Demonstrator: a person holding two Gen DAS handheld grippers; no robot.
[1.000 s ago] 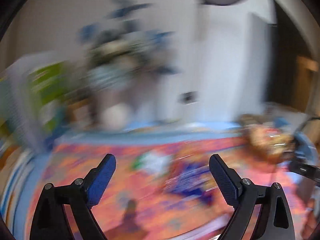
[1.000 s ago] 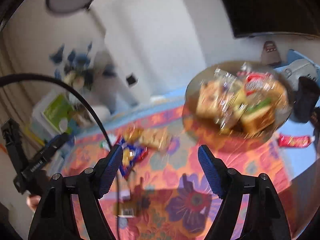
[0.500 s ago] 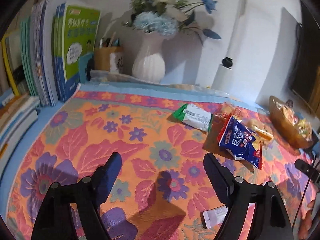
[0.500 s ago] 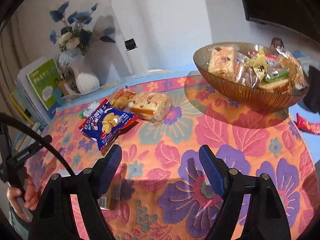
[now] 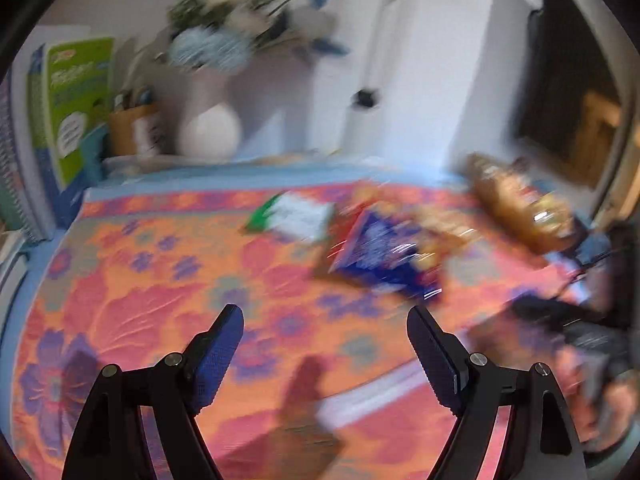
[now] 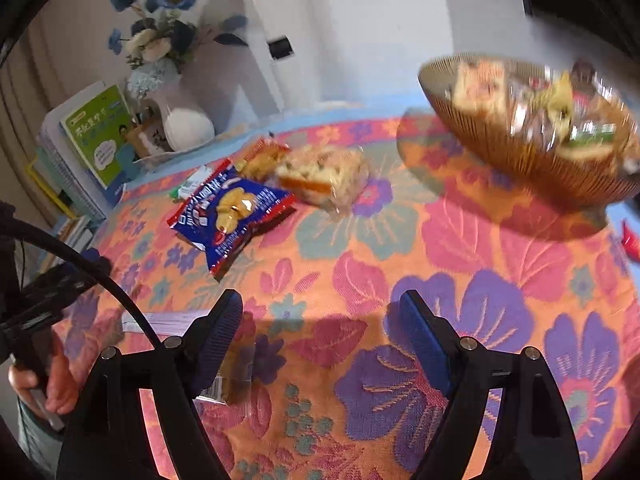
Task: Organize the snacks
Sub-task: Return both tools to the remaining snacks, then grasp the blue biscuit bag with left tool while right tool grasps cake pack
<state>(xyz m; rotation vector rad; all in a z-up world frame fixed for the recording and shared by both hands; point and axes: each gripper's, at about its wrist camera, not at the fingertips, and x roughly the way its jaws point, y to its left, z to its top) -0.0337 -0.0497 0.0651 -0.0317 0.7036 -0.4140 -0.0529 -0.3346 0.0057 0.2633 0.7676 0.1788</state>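
A: What are the 2 hand-held grippers doing?

B: The left hand-held gripper (image 5: 325,354) hangs above the floral cloth (image 5: 152,300) with its jaws spread wide and nothing between them. The right hand-held gripper (image 6: 321,334) is the same: jaws apart, empty, over the flowered cloth.

A: Where are the snacks?

B: In the right wrist view, a blue snack bag (image 6: 230,216) lies flat on the tabletop, ahead and to the left of the right hand-held gripper. Just beyond it sit a clear-wrapped cake (image 6: 324,178) and a smaller orange packet (image 6: 264,158), close together. A green-and-white packet (image 6: 190,186) peeks out behind the blue bag's far-left edge. A flat clear wrapper (image 6: 226,376) lies on the cloth right by the left finger.

A: And the bowl?

B: The ribbed amber bowl (image 6: 500,148) sits at the far right, well apart from the loose snacks, heaped with wrapped items. A red wrapper (image 6: 631,240) shows at the right edge near it.

A: Anything behind?

B: A white vase (image 6: 188,128) of blue and white flowers and upright books (image 6: 100,136). The left wrist view is blurred.
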